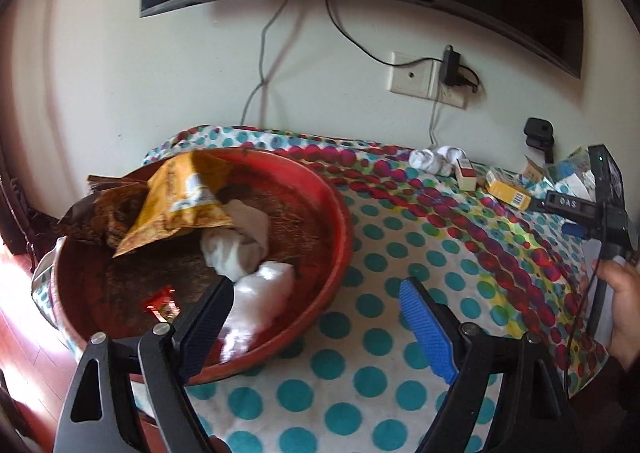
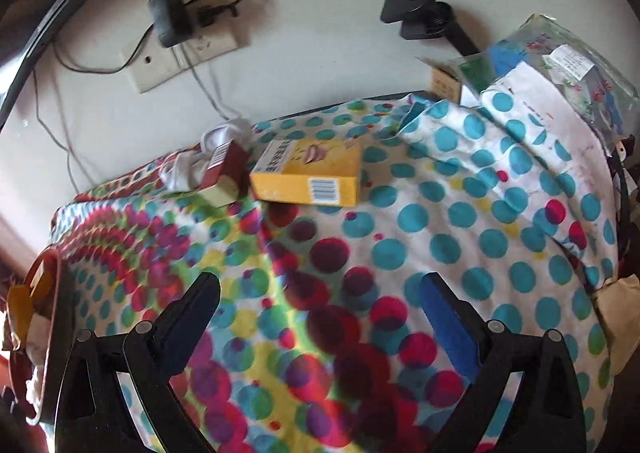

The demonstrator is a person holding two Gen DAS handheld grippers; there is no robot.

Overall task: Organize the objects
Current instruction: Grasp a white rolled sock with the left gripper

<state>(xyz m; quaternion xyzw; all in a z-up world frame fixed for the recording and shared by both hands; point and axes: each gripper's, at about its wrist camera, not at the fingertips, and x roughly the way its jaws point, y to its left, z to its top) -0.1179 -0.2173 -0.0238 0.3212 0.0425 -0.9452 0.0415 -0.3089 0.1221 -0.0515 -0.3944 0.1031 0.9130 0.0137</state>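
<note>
Both grippers stand with their jaws spread and nothing between the pads. Seen from the left wrist, the left gripper hovers over the near right edge of a red basin, its dark finger above the basin's inside and its blue finger over the polka-dot cloth that covers the tabletop. Inside the basin lie a crumpled yellow snack bag, a brown wrapper at the far left rim, and white balled socks, one just beside the dark finger. At the right edge of that view a hand holds the right gripper's body.

From the right wrist, the right gripper hangs above bare cloth, well apart from the things at the far side: a yellow box lying flat, a red and white box just left of it, and a white sock behind that. A printed plastic bag sits at the far right. The basin shows only as a rim at the left edge.
</note>
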